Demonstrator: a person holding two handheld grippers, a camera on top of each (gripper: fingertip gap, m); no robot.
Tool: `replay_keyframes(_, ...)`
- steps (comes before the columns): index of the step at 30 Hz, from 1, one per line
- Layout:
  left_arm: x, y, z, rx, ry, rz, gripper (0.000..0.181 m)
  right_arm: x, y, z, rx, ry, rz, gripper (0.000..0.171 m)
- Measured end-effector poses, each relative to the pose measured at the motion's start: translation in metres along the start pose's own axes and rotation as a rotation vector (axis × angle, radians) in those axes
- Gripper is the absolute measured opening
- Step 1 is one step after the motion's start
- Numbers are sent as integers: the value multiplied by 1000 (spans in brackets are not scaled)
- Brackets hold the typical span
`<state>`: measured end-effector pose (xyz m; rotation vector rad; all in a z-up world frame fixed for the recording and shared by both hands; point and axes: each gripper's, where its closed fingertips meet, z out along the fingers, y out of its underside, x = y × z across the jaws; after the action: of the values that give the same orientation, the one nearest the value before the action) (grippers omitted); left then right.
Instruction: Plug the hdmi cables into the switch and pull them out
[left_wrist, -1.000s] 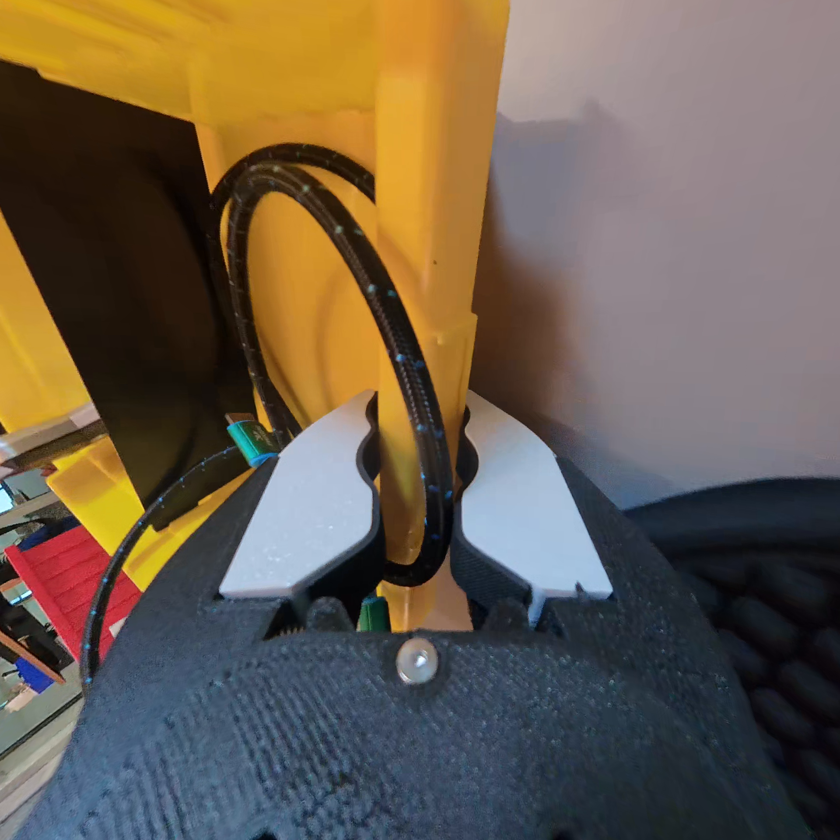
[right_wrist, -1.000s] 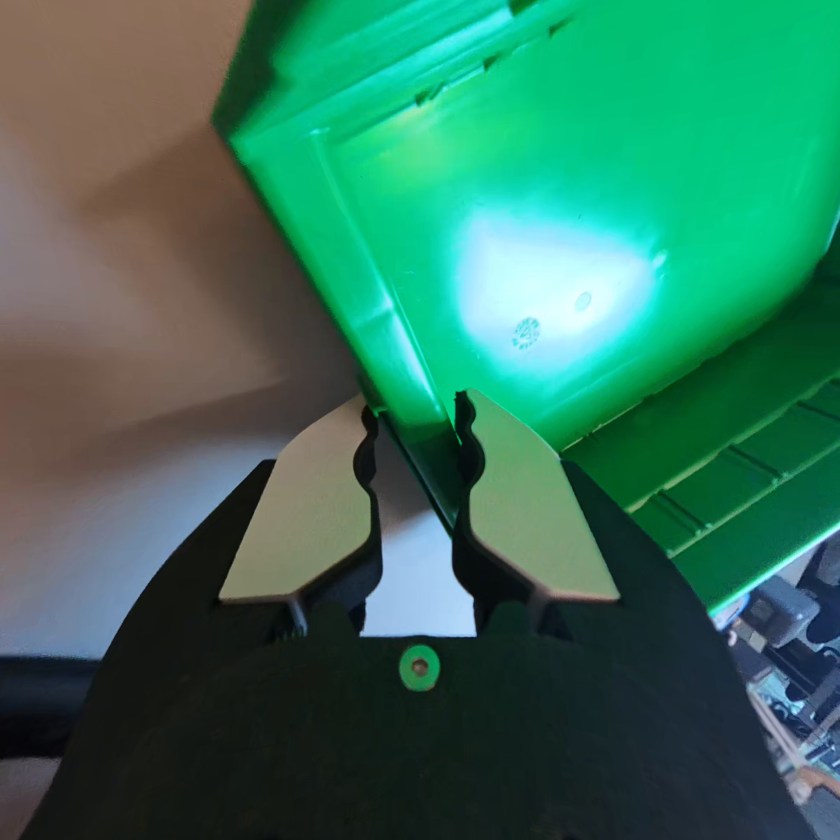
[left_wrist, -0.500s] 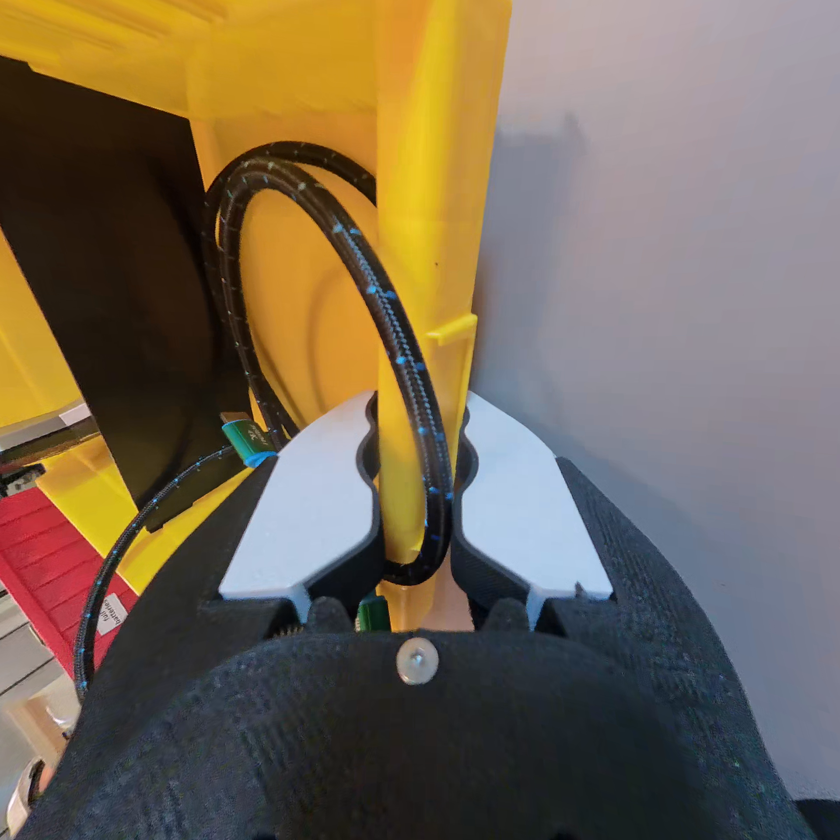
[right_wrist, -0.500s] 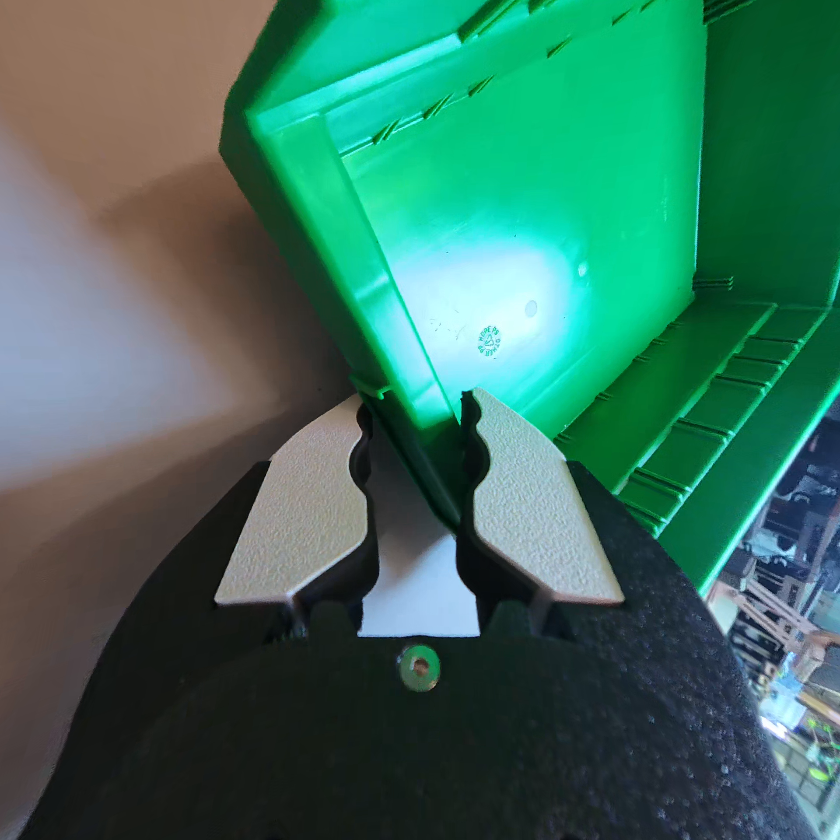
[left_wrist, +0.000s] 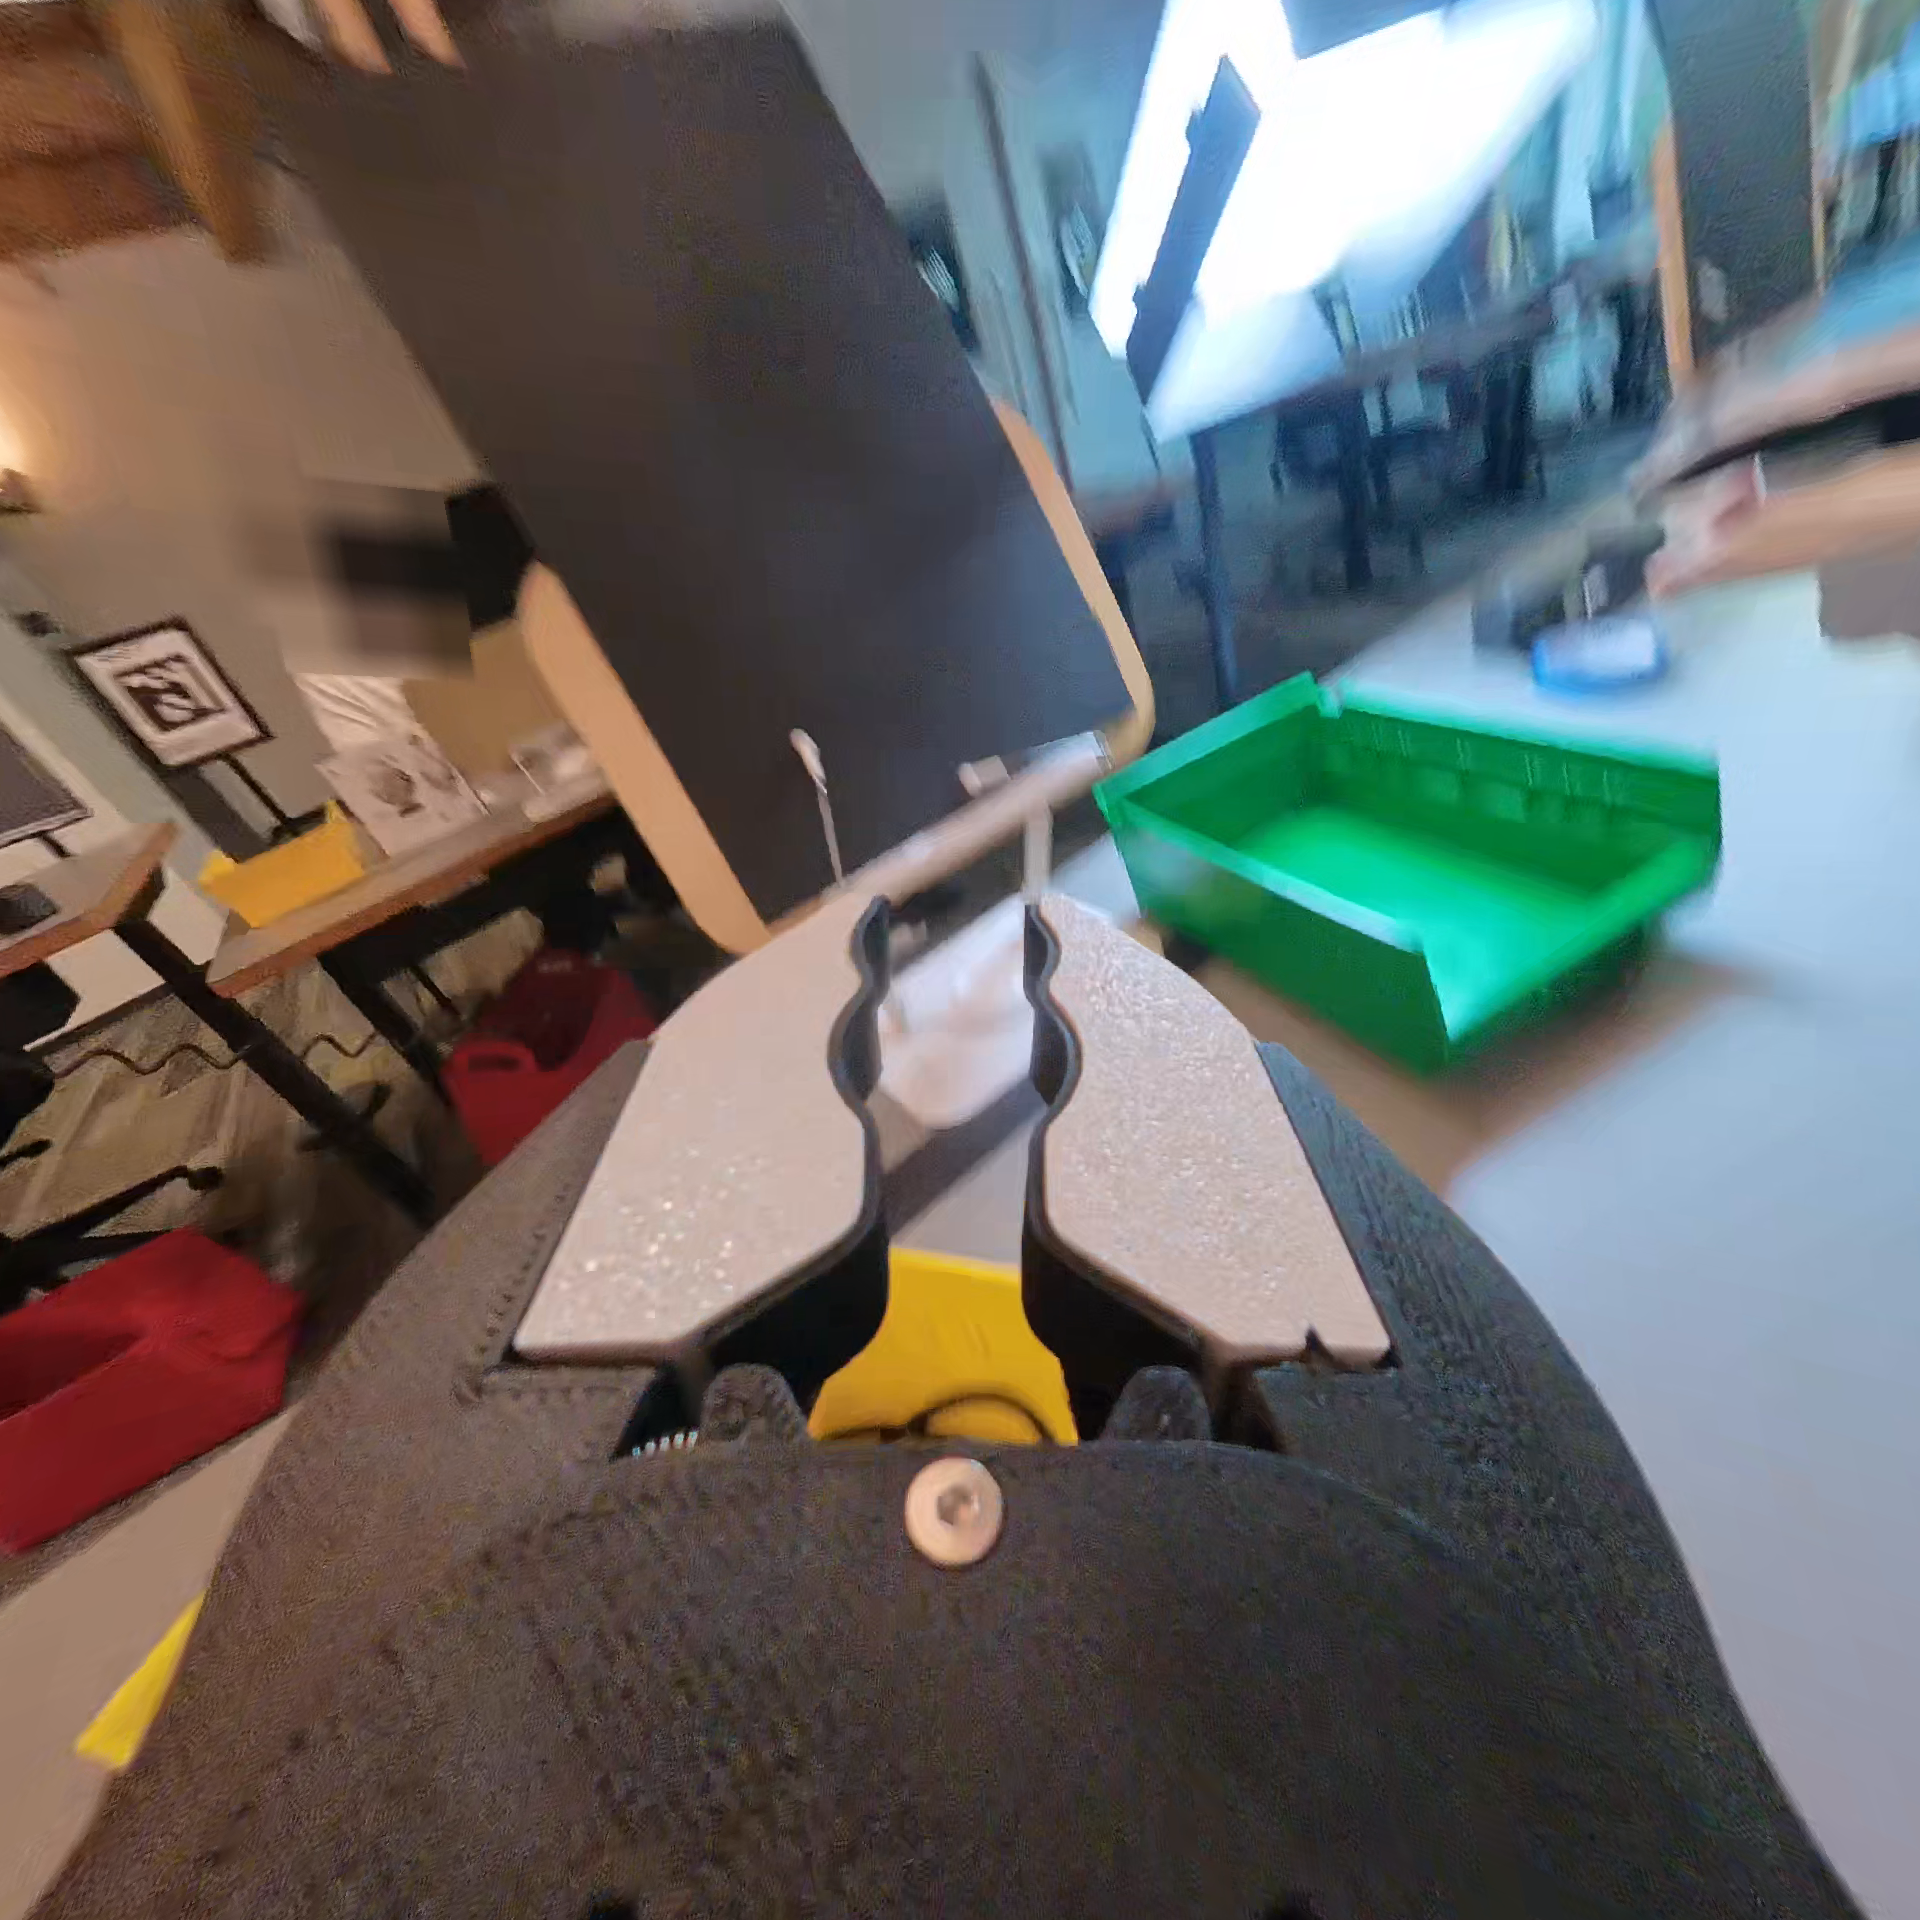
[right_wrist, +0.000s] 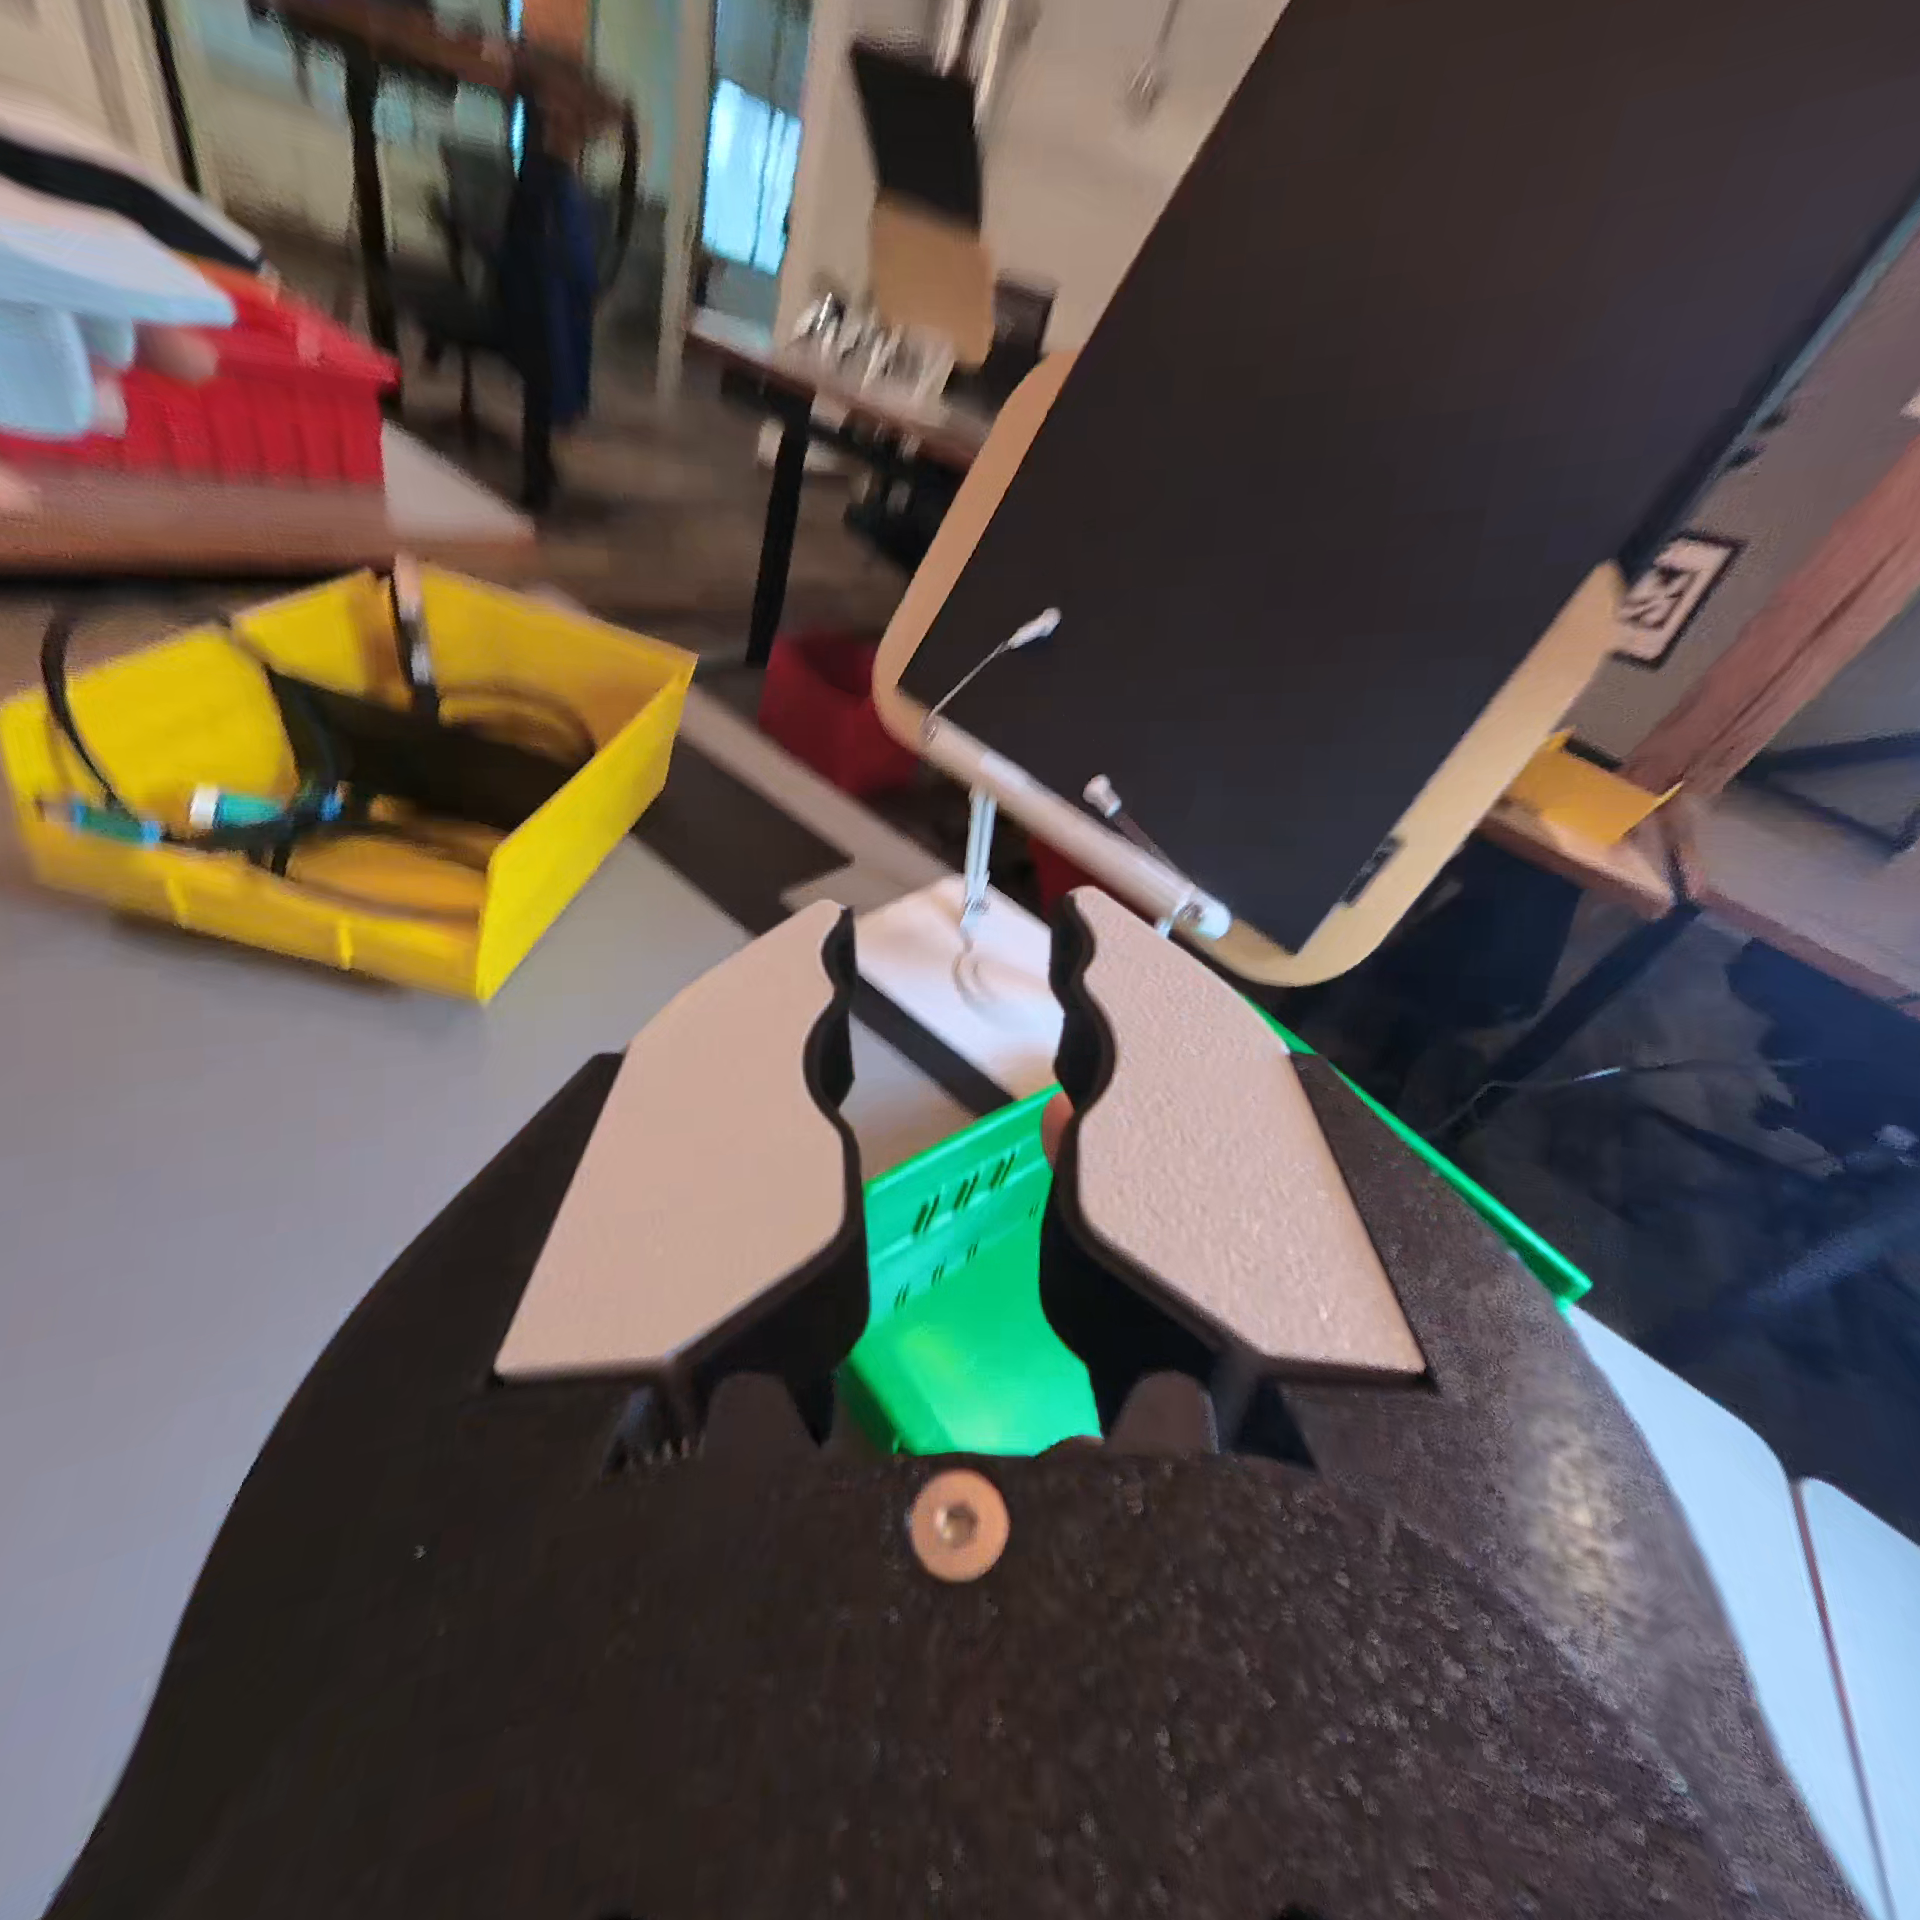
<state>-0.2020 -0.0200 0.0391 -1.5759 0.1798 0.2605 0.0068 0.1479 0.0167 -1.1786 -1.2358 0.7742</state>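
Grey tabletop (right_wrist: 208, 1195): yellow bin (right_wrist: 566, 821) upper left stores cables (right_wrist: 301, 800); my left gripper (left_wrist: 951, 925) and right gripper (right_wrist: 951, 935) gape empty, presumably ready.

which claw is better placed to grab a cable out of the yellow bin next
Left, likely. The left claw is open with the yellow bin right beneath it, and the cables lie in that bin. The right claw sits over the green bin, farther off.

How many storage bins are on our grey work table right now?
2. The yellow bin, holding cables, sits below the left claw; the green bin sits below the right claw. The claws may hide others.
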Motion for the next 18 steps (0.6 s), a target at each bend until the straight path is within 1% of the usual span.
replay_keyframes(1, -13, -9, -2, 65, -39, -58, 24, 8, -5, -2, 45, 26, 29, 34)
replay_keyframes(2, -24, -12, -5, 114, -74, -104, 20, 15, -5, -3, 72, 38, 62, 33)
replay_keyframes(4, -45, 2, -12, 167, -164, -132, 12, 24, 8, -3, 83, 33, 134, 31)
replay_keyframes(5, -55, 16, -13, 153, -208, -95, 5, 27, 16, -3, 79, 30, 148, 28)
replay_keyframes(7, -75, 50, -14, 32, -280, -16, 5, 38, 32, -2, 47, 56, 148, 27)
replay_keyframes(8, -83, 61, -17, -6, -303, 3, 5, 43, 38, -1, 33, 69, 155, 26)
replay_keyframes(10, -95, 72, -22, -9, -334, -4, 1, 42, 43, 2, 28, 52, 189, 24)
replay_keyframes(12, -108, 77, -30, 13, -368, -64, 0, 35, 45, 5, 23, 19, 202, 23)
replay_keyframes(13, -118, 76, -38, 50, -409, -106, 0, 32, 46, 6, 16, 16, 188, 23)
replay_keyframes(15, -134, 68, -57, 194, -467, -217, 0, 27, 49, 8, -3, 18, 141, 22)
replay_keyframes(17, -151, 62, -78, 364, -498, -380, 0, 23, 49, 8, -9, 14, 110, 21)
replay_keyframes(18, -158, 63, -87, 441, -488, -479, 0, 21, 48, 8, -6, 10, 107, 21)
